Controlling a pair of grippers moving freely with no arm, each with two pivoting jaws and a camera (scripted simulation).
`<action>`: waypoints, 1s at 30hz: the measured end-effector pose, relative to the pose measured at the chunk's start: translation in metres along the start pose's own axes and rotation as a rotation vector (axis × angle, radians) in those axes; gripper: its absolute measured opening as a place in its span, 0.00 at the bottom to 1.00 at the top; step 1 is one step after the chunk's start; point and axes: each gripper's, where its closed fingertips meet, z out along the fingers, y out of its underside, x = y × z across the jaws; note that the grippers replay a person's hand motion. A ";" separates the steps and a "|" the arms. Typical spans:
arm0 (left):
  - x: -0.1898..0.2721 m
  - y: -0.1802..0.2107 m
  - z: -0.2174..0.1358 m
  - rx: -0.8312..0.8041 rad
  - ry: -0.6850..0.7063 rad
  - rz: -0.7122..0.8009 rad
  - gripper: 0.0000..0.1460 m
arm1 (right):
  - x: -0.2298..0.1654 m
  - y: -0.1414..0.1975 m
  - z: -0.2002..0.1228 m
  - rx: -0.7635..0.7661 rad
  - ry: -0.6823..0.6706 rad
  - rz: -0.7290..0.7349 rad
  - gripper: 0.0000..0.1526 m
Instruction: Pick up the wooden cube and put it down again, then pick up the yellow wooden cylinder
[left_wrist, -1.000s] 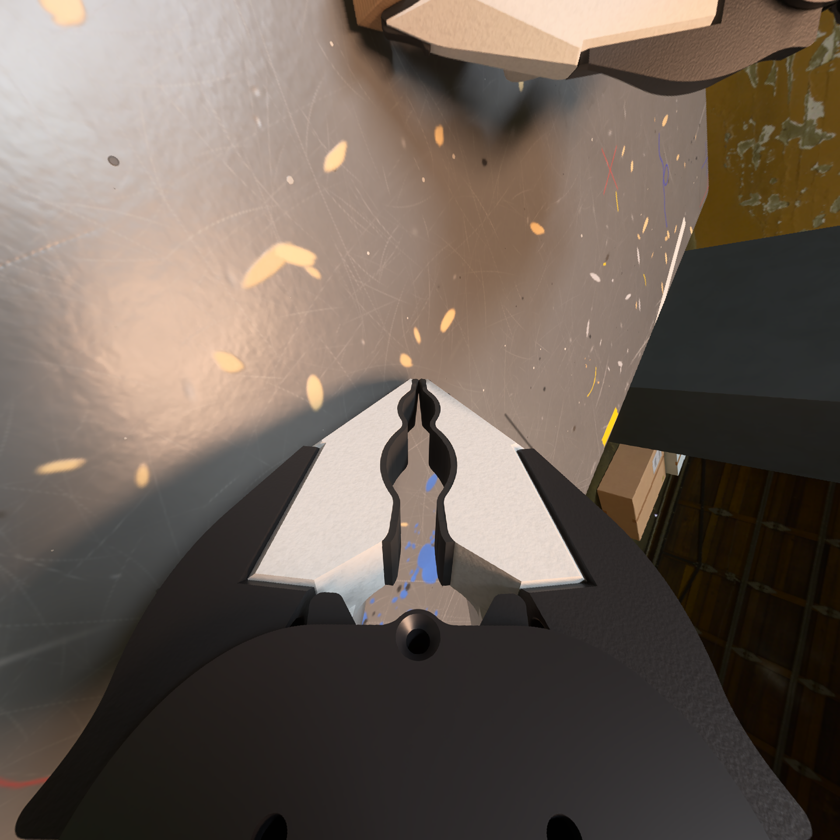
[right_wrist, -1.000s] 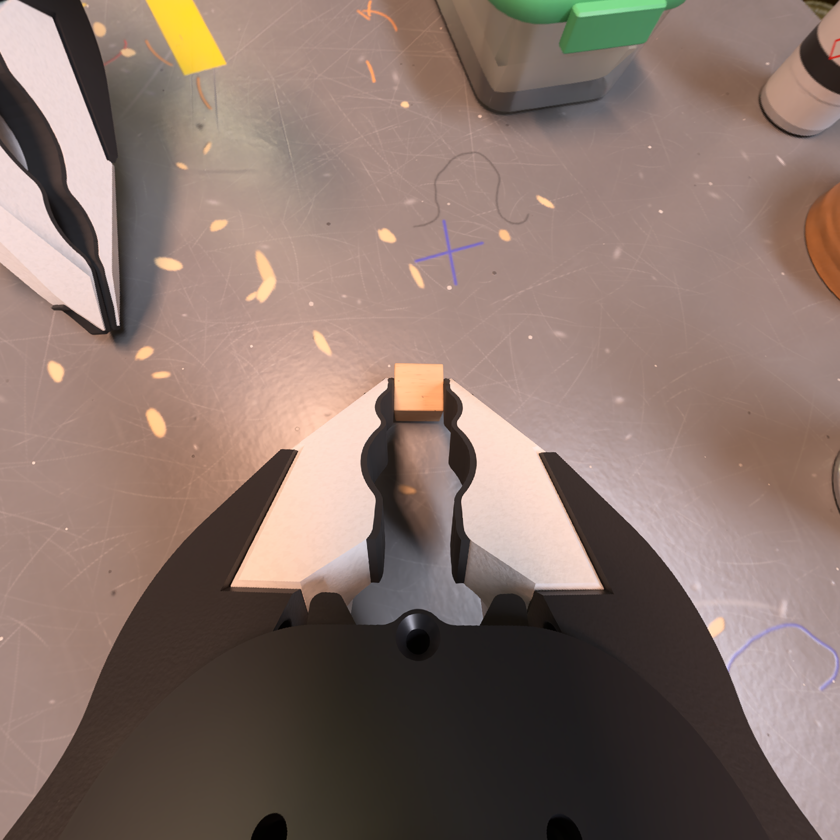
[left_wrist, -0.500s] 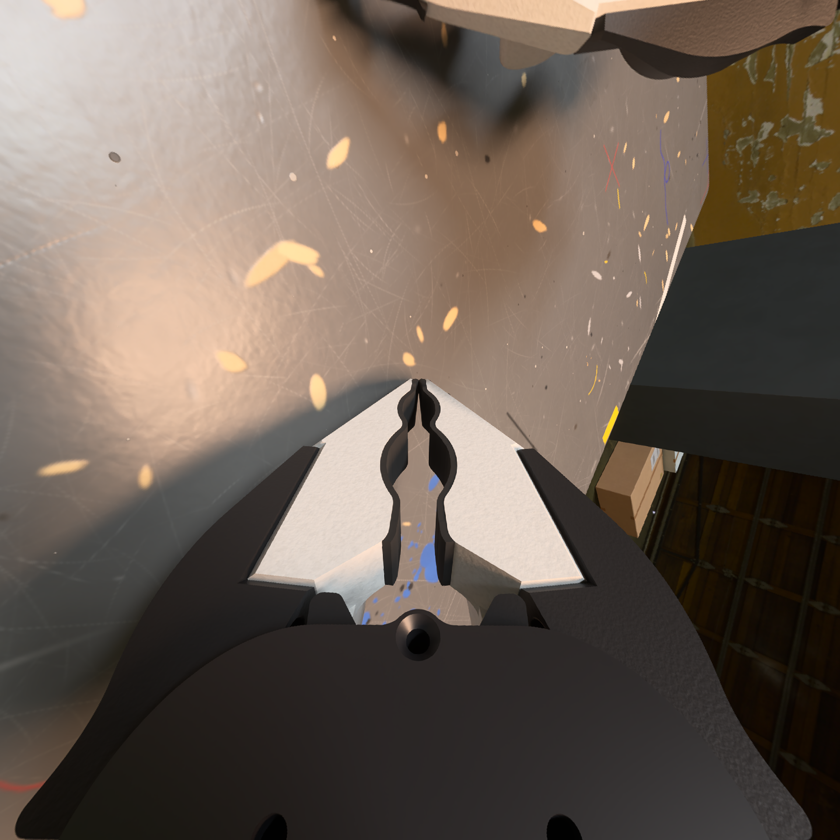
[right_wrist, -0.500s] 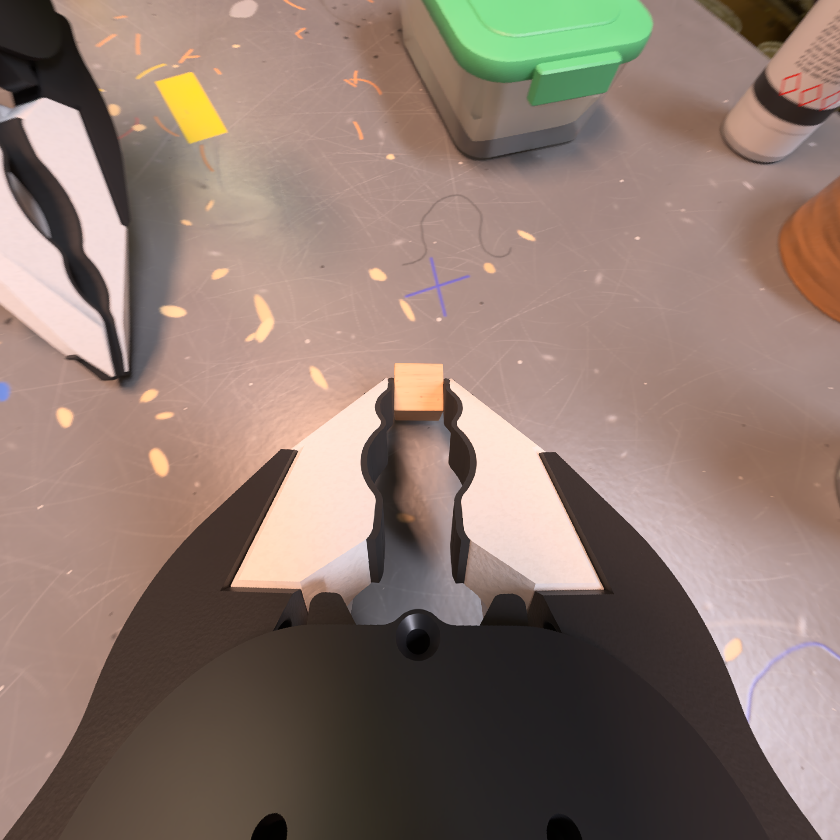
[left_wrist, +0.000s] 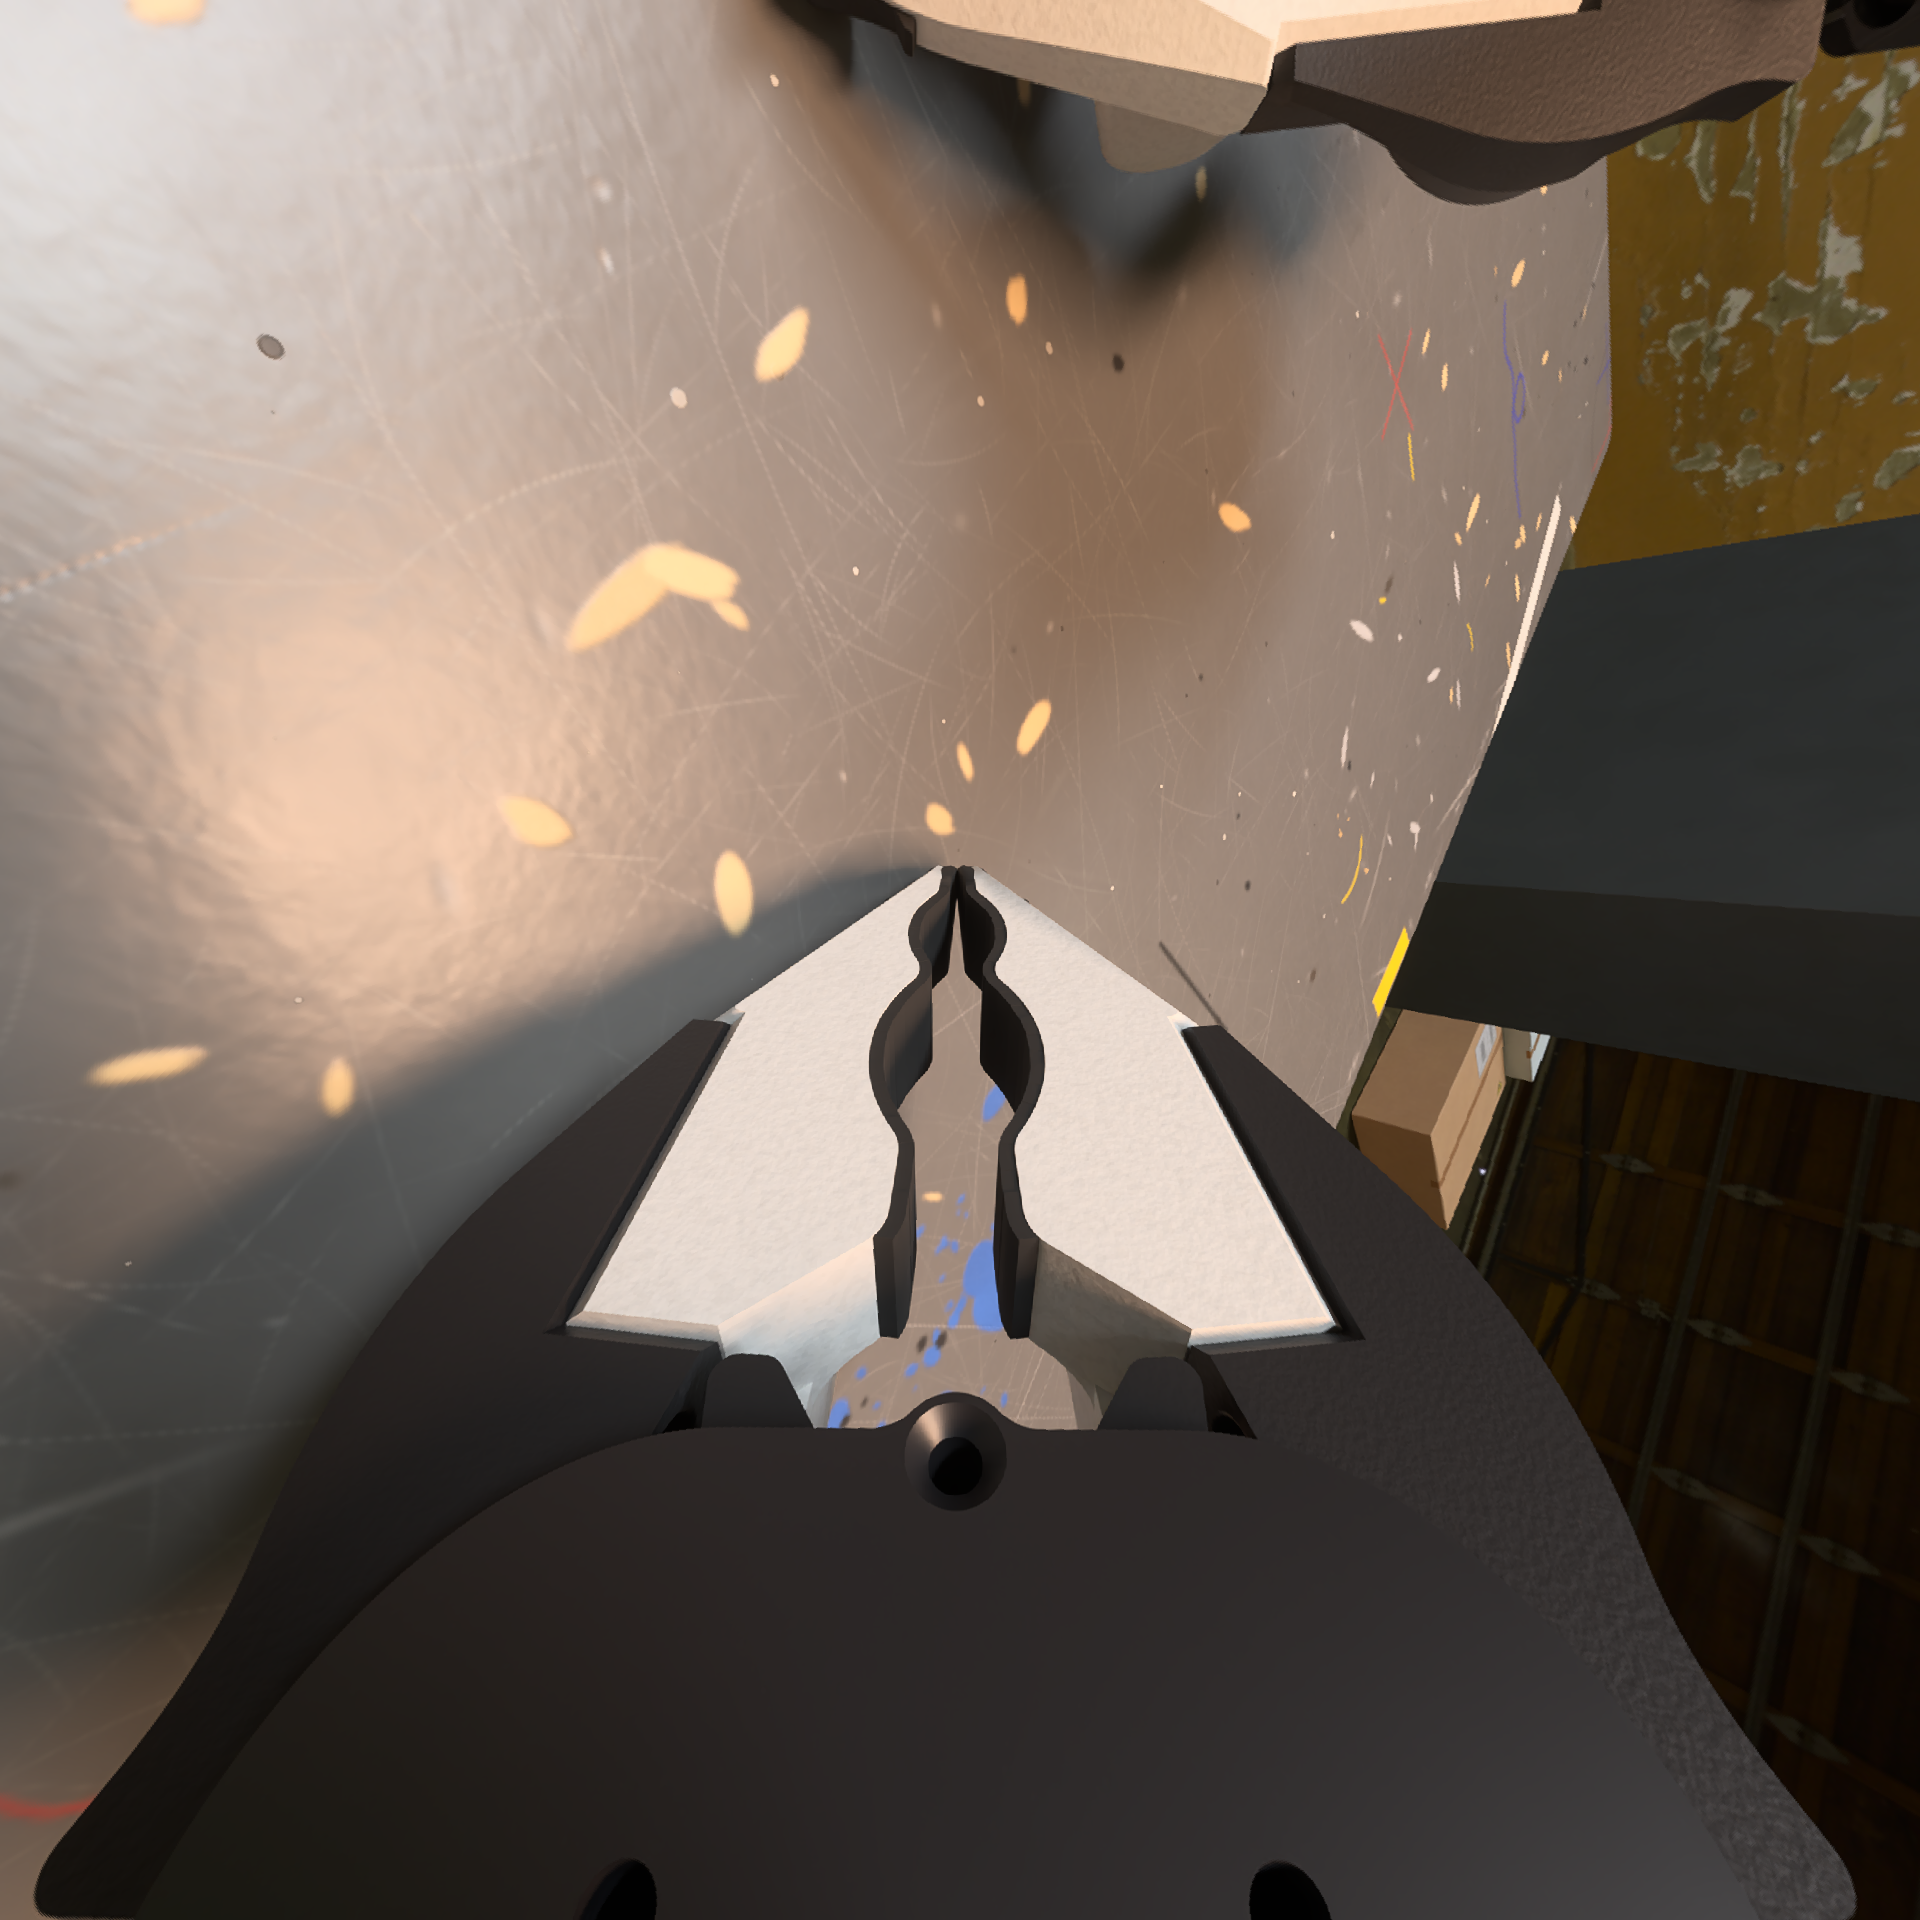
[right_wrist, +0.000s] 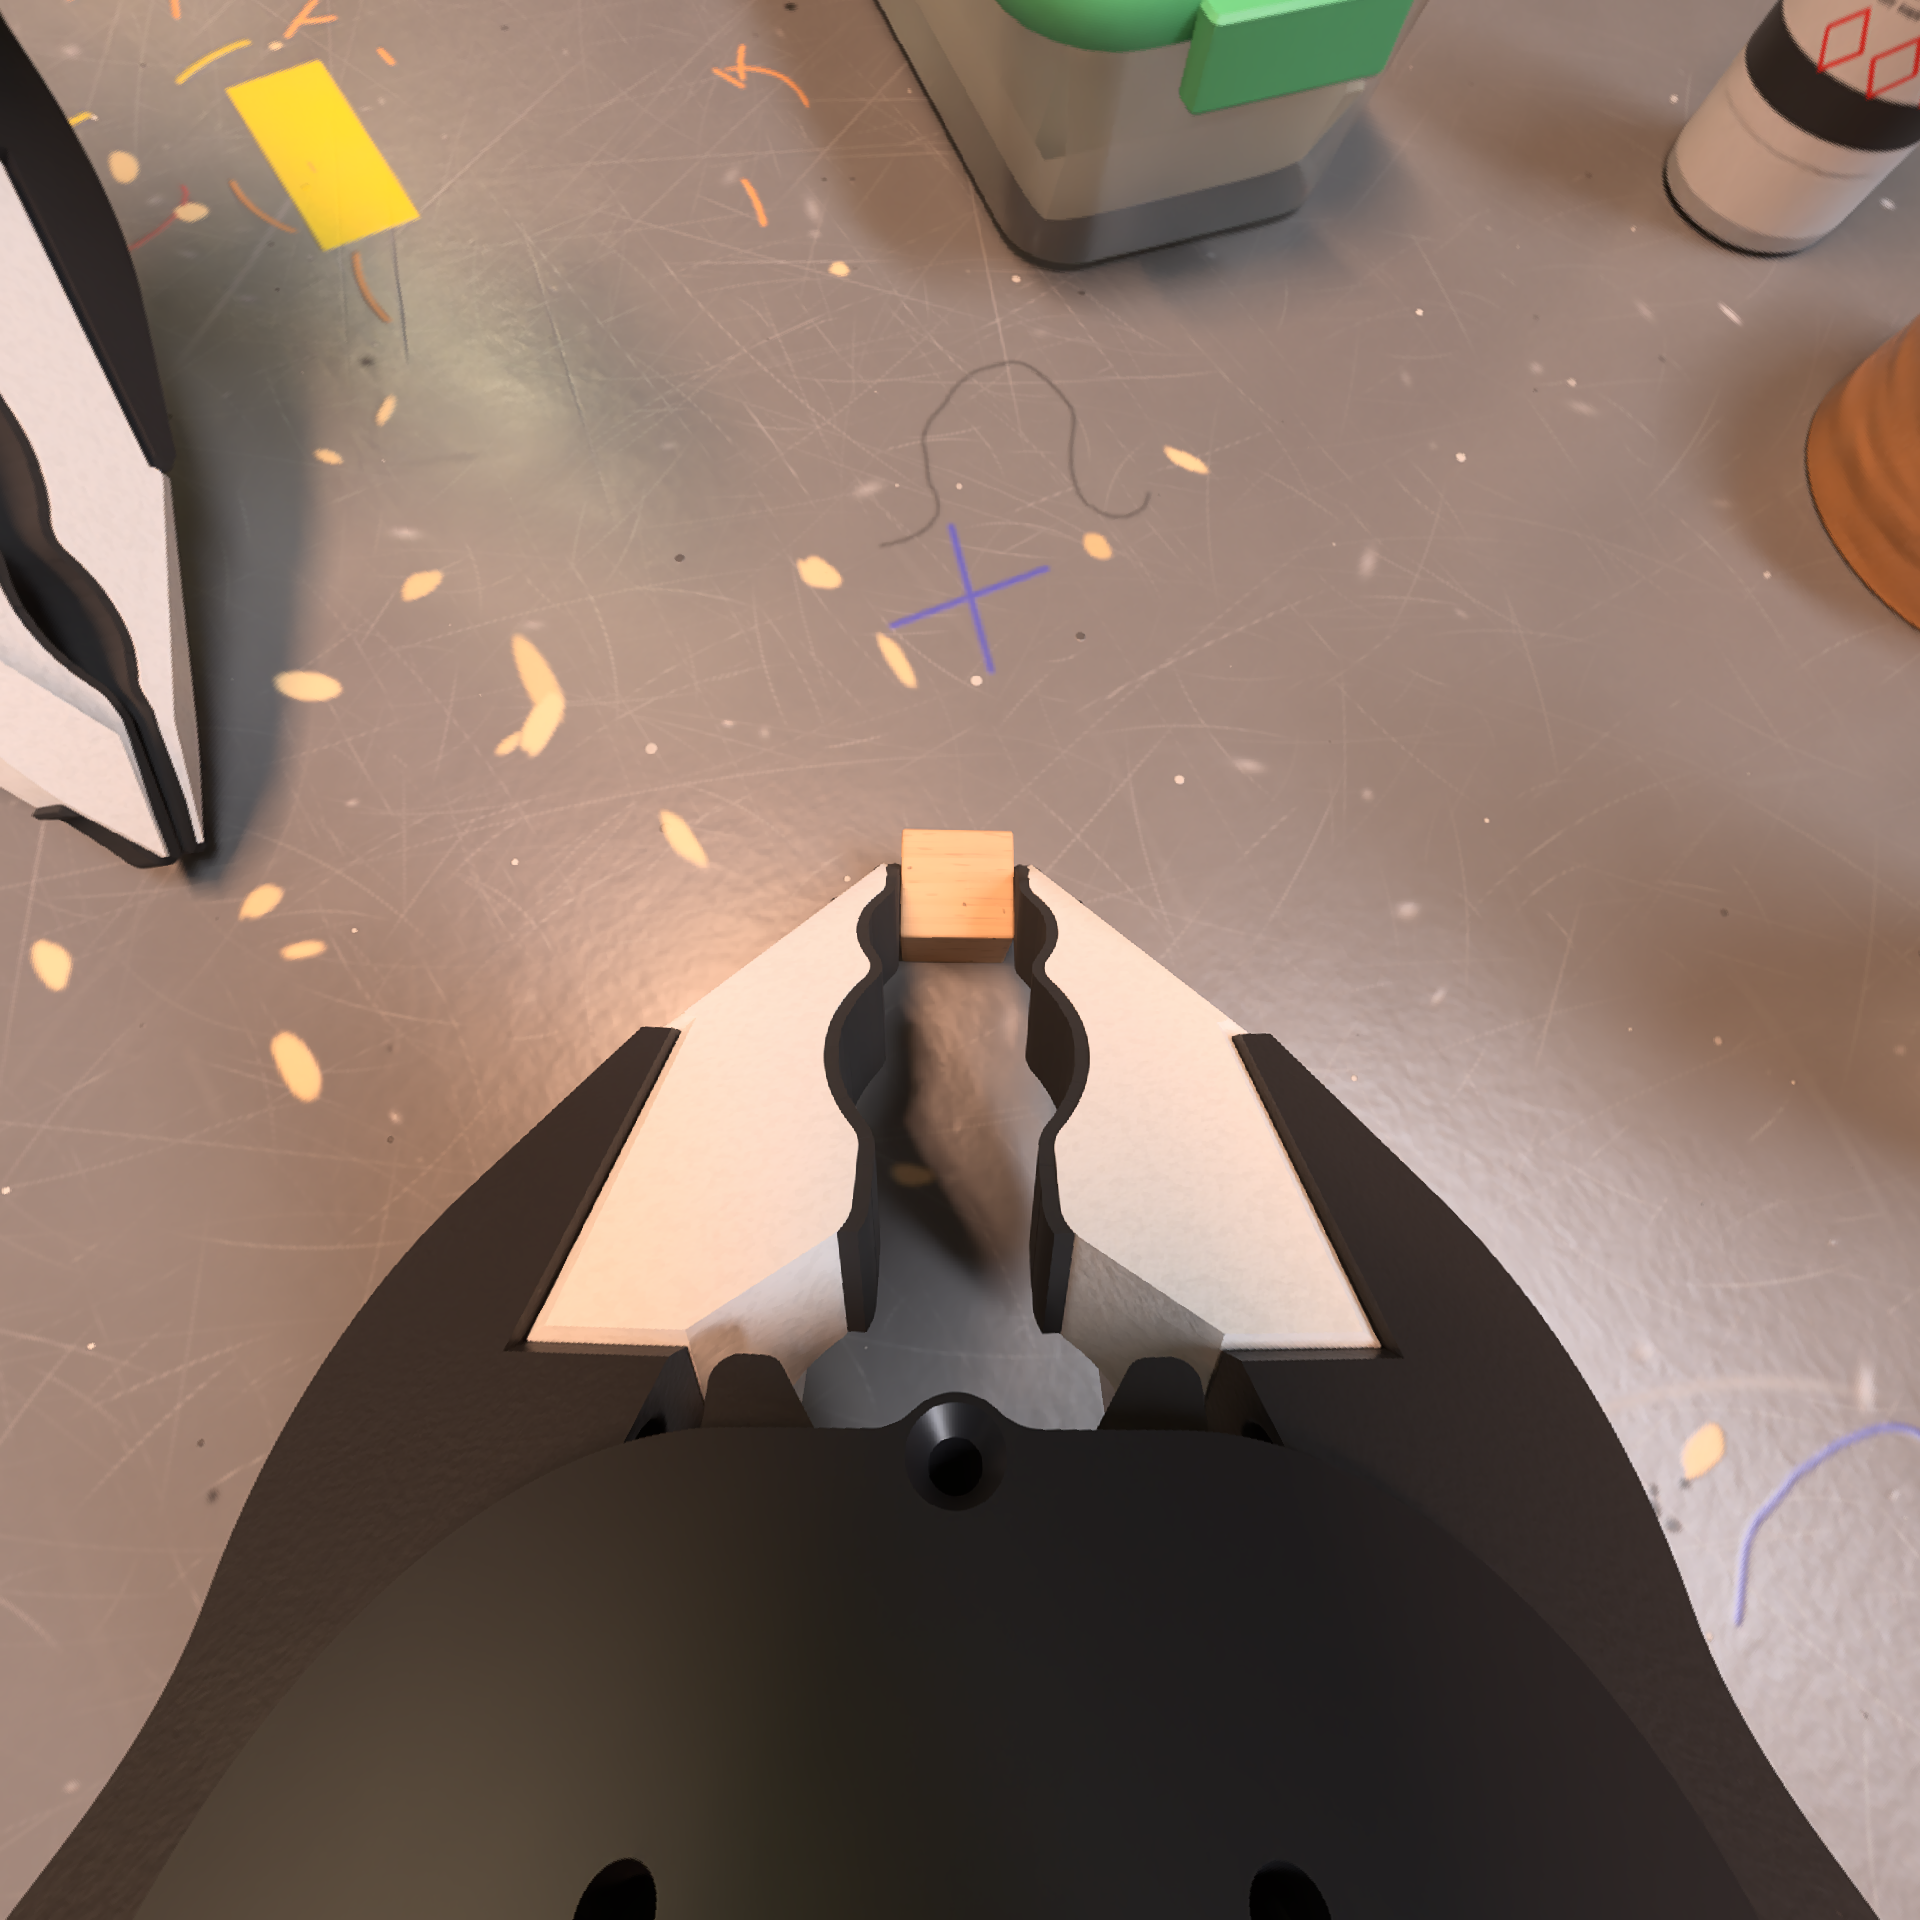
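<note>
My right gripper (right_wrist: 956, 883) is shut on the small wooden cube (right_wrist: 956, 896), pinched between its fingertips above the scratched grey table (right_wrist: 1351, 831). The cube's shadow falls on the table between the fingers. My left gripper (left_wrist: 956, 875) is shut and empty, low over the table. It also shows at the left edge of the right wrist view (right_wrist: 94, 582). The right gripper shows at the top edge of the left wrist view (left_wrist: 1247, 62). No yellow wooden cylinder is in view.
A green-lidded grey container (right_wrist: 1143, 135) stands ahead, a white bottle (right_wrist: 1797, 135) at the far right, a ribbed orange-brown object (right_wrist: 1870, 478) at the right edge. A flat yellow patch (right_wrist: 317, 151) lies on the table. The table edge (left_wrist: 1538, 623) meets a dark block (left_wrist: 1714, 748).
The right gripper, still shut on the cube, rose away from the table half a second ago and has come back down closer to it. The left gripper has not moved.
</note>
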 end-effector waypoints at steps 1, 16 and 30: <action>0.000 0.000 0.000 0.001 -0.002 0.002 0.00 | 0.000 0.000 0.000 -0.005 0.001 0.009 0.14; 0.000 0.000 0.000 0.005 0.025 -0.015 0.00 | -0.003 0.005 -0.006 -0.073 0.055 0.055 0.14; 0.000 0.001 -0.001 0.009 0.047 -0.035 0.00 | -0.013 -0.011 0.011 -0.009 0.035 0.021 0.14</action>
